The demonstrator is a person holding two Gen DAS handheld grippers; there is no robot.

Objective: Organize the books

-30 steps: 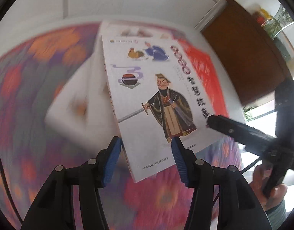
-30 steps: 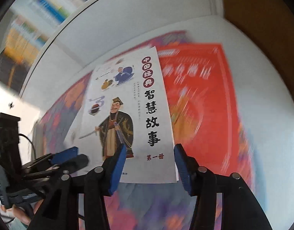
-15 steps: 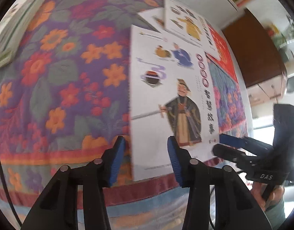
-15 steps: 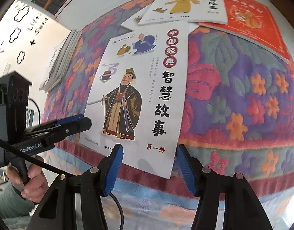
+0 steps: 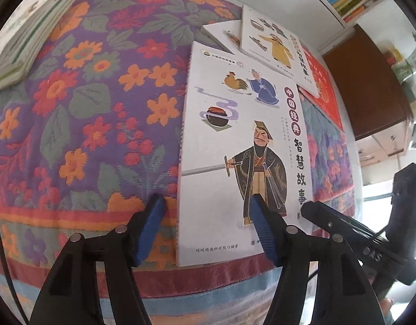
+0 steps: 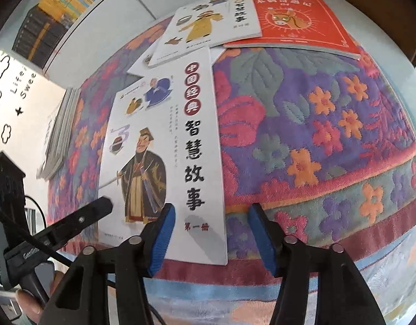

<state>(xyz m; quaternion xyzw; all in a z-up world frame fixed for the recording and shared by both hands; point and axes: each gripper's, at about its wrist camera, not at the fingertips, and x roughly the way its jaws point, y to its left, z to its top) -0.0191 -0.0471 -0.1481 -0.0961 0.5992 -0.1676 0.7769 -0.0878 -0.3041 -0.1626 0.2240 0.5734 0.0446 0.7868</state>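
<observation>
A white book with a swordsman on its cover (image 5: 240,146) (image 6: 164,146) lies flat on the floral cloth (image 5: 94,124), close to the front edge. My left gripper (image 5: 208,219) straddles the book's lower left corner; its jaws are opening and the pads do not press on the book. My right gripper (image 6: 212,233) straddles the lower right corner, jaws closing, pads clear of the cover. Each gripper shows in the other's view: the right gripper (image 5: 332,222) at the right, the left gripper (image 6: 80,219) at the left.
Farther back lie a white book with a yellow-robed figure (image 6: 208,24), another white book (image 5: 221,35) partly under it and a red book (image 6: 297,19). A stack of books (image 5: 26,35) sits at the far left. Bookshelves (image 6: 59,8) and a brown cabinet (image 5: 370,86) stand beyond. A hand (image 6: 29,306) holds the left gripper.
Both grippers swept the swordsman book across the cloth, away from the other books and toward the front edge, where it now rests. The left jaws have spread wider; the right jaws have narrowed a little.
</observation>
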